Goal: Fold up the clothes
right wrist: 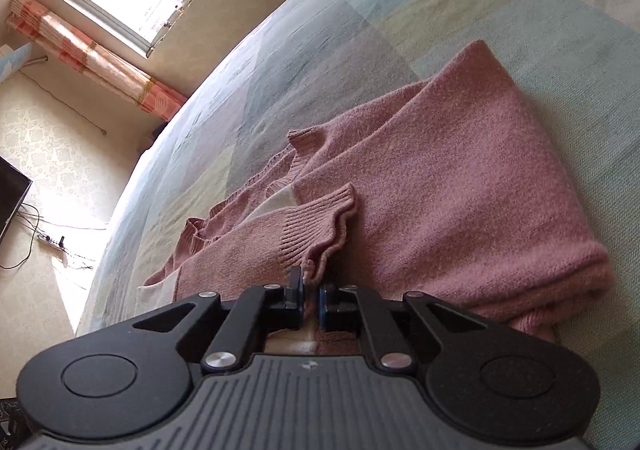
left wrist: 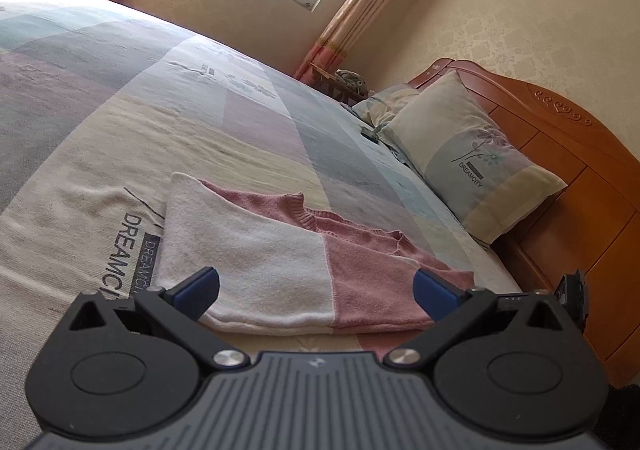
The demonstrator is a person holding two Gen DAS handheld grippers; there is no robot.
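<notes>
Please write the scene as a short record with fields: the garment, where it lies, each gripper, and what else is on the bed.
garment: pink and white knitted sweater, partly folded
surface: bed with patchwork cover
left gripper: jaws wide open, over the sweater's near edge
right gripper: jaws shut on pink knit fabric beside the ribbed cuff
also on bed: pillow against the wooden headboard

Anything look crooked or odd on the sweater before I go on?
Yes: the pink sweater lies rumpled, not squared. Its ribbed cuff is bunched and wavy on top of the body, just ahead of the right tool, which pinches knit. The left tool is open.
</notes>
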